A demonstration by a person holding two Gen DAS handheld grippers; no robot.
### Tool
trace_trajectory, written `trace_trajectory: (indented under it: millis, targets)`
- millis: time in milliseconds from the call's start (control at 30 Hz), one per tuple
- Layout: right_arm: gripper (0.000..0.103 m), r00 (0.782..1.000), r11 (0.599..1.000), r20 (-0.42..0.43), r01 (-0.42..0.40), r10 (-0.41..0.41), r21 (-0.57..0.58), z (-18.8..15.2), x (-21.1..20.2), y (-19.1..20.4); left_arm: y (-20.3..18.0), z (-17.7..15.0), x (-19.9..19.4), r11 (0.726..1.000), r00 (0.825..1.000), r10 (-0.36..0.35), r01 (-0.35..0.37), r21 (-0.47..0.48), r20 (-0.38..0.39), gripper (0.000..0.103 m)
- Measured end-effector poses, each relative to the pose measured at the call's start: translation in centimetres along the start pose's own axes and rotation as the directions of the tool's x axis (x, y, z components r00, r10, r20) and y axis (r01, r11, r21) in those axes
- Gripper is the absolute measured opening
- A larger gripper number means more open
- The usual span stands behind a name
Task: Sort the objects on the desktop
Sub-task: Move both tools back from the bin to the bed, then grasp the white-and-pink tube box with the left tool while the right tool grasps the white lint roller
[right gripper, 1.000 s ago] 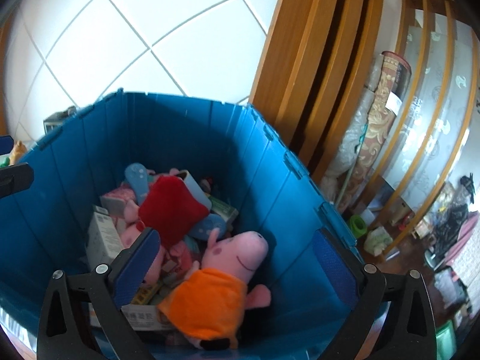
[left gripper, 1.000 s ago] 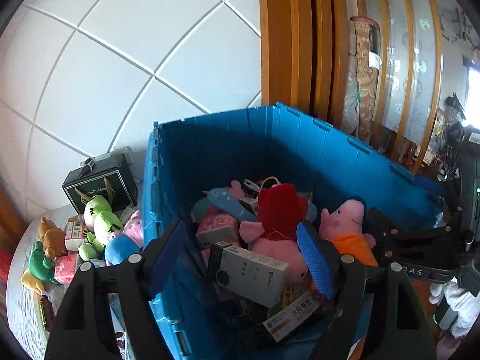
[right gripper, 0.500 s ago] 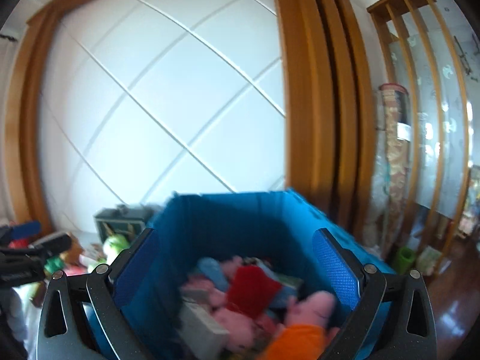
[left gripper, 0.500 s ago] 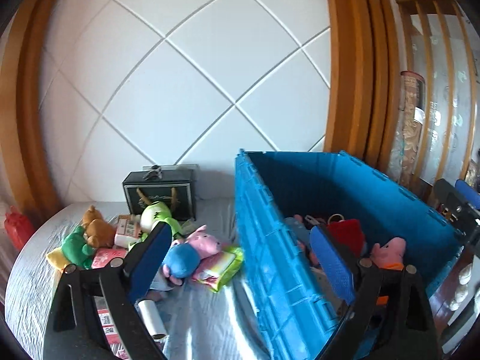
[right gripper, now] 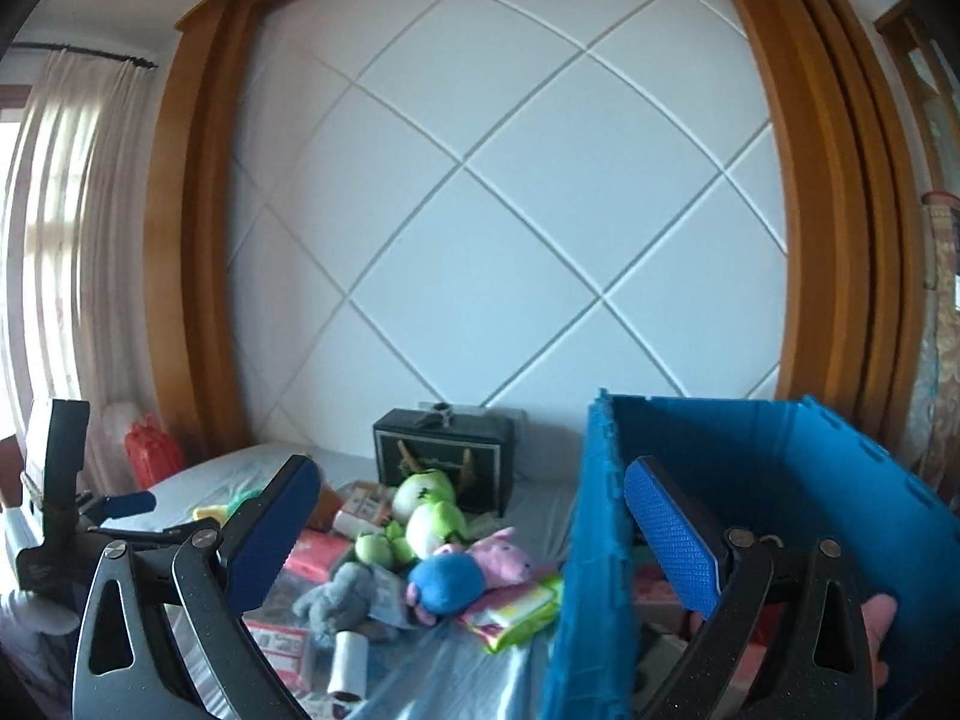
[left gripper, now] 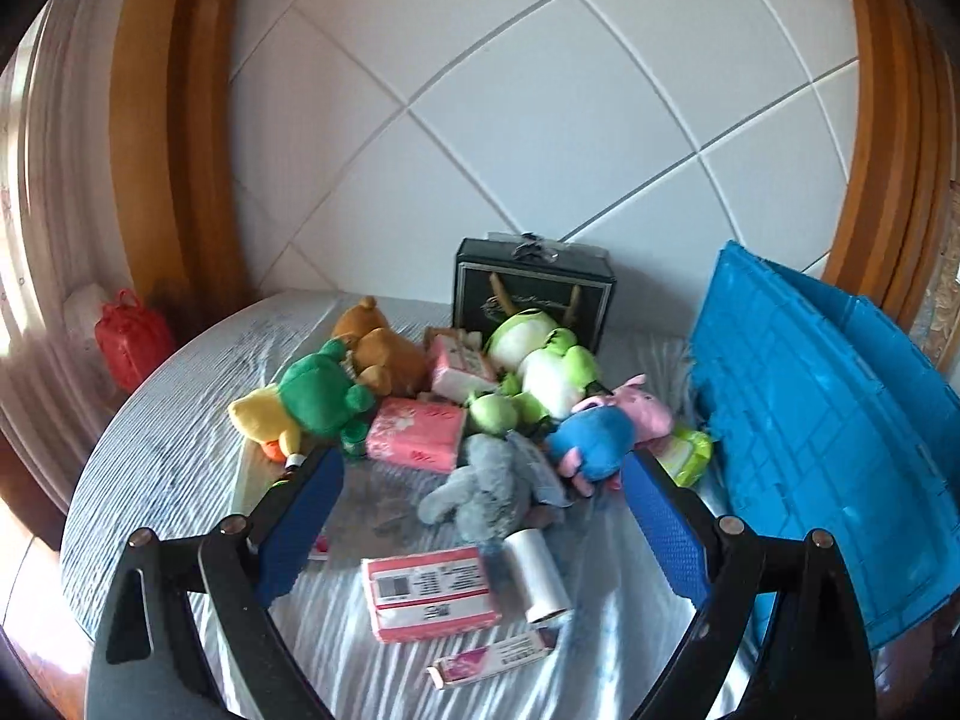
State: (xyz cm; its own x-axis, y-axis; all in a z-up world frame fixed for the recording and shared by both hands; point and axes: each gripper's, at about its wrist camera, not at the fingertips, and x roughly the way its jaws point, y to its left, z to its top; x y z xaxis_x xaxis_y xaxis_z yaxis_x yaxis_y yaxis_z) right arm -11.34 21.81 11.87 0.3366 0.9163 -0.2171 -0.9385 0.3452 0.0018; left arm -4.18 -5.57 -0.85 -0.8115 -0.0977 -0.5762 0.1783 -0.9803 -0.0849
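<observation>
Toys [left gripper: 480,420] heaped beside blue crate [left gripper: 840,420]; both tools [left gripper: 483,516] empty.

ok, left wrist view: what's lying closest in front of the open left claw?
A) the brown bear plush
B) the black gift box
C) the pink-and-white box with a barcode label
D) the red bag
C: the pink-and-white box lies flat on the striped cloth right between the fingers of the left claw, beside a white roll; the bear, black box and red bag all sit farther back.
</observation>
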Motion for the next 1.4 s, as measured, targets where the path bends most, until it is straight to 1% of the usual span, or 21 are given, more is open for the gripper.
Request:
trace_trajectory:
  millis: [167, 267, 333, 433, 500, 600, 667, 733, 800, 833, 967, 1000, 1033, 1067, 1100, 1133, 1167, 1200, 1233, 1300, 1400]
  targets:
    - [0.103, 0.992, 0.999, -0.118, -0.041, 0.037, -0.028, -3.1, 4.6, 5.5, 5.1, -2.7, 3.9, 1.0, 0.994, 0.022, -0.022, 0.002, -0.106, 0.095]
    - [0.103, 0.978, 0.999, -0.208, -0.035, 0.031, -0.017, -6.3, 7.1, 7.7, 6.5, -5.5, 6.1, 1.0, 0.983, 0.004, 0.0, 0.022, -0.184, 0.094]
    - [0.103, 0.958, 0.999, -0.284, -0.041, 0.035, -0.017, -9.0, 9.1, 8.7, 6.6, -7.6, 7.2, 0.999, 0.971, -0.019, 0.03, 0.042, -0.237, 0.094]
    - [0.103, 0.914, 0.998, -0.405, -0.052, 0.039, -0.022, -12.9, 11.5, 9.6, 5.7, -10.7, 8.6, 0.992, 0.948, -0.074, 0.102, 0.075, -0.308, 0.094]
    - [0.103, 0.877, 0.998, -0.479, -0.06, 0.044, -0.019, -15.7, 12.9, 9.8, 4.8, -12.6, 9.5, 0.984, 0.925, -0.127, 0.162, 0.069, -0.357, 0.094]
    - [0.103, 0.818, 0.998, -0.573, -0.067, 0.053, -0.004, -19.1, 14.3, 9.6, 3.0, -14.8, 10.7, 0.974, 0.9, -0.168, 0.214, 0.072, -0.402, 0.086]
    - [0.103, 0.785, 0.998, -0.617, -0.066, 0.053, 0.002, -20.9, 14.8, 9.2, 1.9, -15.9, 11.7, 0.968, 0.885, -0.187, 0.239, 0.071, -0.426, 0.082]
    - [0.103, 0.749, 0.998, -0.66, -0.064, 0.059, 0.017, -22.5, 15.2, 8.4, 1.0, -16.8, 12.8, 0.964, 0.87, -0.202, 0.257, 0.064, -0.449, 0.07]
    - [0.103, 0.724, 0.998, -0.687, -0.052, 0.063, 0.037, -23.6, 15.6, 7.4, 0.2, -17.8, 14.2, 0.965, 0.859, -0.196, 0.256, 0.065, -0.473, 0.066]
    - [0.103, 0.717, 0.998, -0.694, -0.043, 0.06, 0.042, -23.9, 15.7, 6.9, -0.3, -18.2, 14.8, 0.965, 0.856, -0.192, 0.253, 0.065, -0.48, 0.066]
    - [0.102, 0.696, 0.998, -0.716, -0.009, 0.055, 0.067, -24.5, 16.1, 4.9, -1.8, -19.2, 16.6, 0.964, 0.847, -0.176, 0.252, 0.086, -0.502, 0.066]
    - [0.102, 0.689, 0.998, -0.722, -0.005, 0.054, 0.07, -24.7, 16.3, 4.5, -2.3, -19.3, 16.8, 0.965, 0.86, -0.148, 0.234, 0.118, -0.488, 0.066]
    - [0.097, 0.685, 0.998, -0.727, -0.002, 0.05, 0.067, -24.8, 16.3, 4.4, -2.8, -19.5, 17.1, 0.963, 0.865, -0.131, 0.227, 0.146, -0.485, 0.066]
    - [0.093, 0.681, 0.998, -0.731, 0.001, 0.045, 0.062, -24.9, 16.4, 4.3, -3.1, -19.7, 17.5, 0.96, 0.856, -0.132, 0.236, 0.15, -0.501, 0.062]
    - [0.087, 0.676, 0.998, -0.736, 0.001, 0.042, 0.058, -25.1, 16.6, 4.2, -3.2, -20.0, 18.1, 0.96, 0.834, -0.137, 0.244, 0.136, -0.534, 0.045]
    - [0.085, 0.672, 0.998, -0.739, -0.001, 0.044, 0.058, -25.2, 16.7, 4.3, -3.2, -20.1, 18.1, 0.961, 0.849, -0.129, 0.235, 0.147, -0.513, 0.04]
    - [0.084, 0.668, 0.998, -0.742, -0.003, 0.046, 0.06, -25.3, 16.9, 4.3, -3.0, -20.3, 18.3, 0.961, 0.843, -0.137, 0.241, 0.138, -0.521, 0.034]
    - [0.081, 0.667, 0.998, -0.744, -0.008, 0.05, 0.061, -25.3, 17.0, 4.5, -2.6, -20.3, 18.4, 0.966, 0.845, -0.135, 0.228, 0.12, -0.517, 0.025]
    - [0.078, 0.666, 0.998, -0.744, -0.015, 0.055, 0.06, -25.2, 17.2, 4.7, -1.8, -20.2, 18.4, 0.973, 0.848, -0.138, 0.212, 0.088, -0.512, 0.024]
    - [0.076, 0.667, 0.998, -0.742, -0.036, 0.068, 0.059, -25.0, 17.6, 5.4, 0.3, -19.8, 18.5, 0.982, 0.852, -0.166, 0.19, -0.003, -0.497, 0.024]
    - [0.074, 0.662, 0.996, -0.744, -0.072, 0.091, 0.058, -24.9, 18.8, 6.9, 2.4, -19.1, 18.6, 0.994, 0.881, -0.098, 0.108, -0.005, -0.463, 0.023]
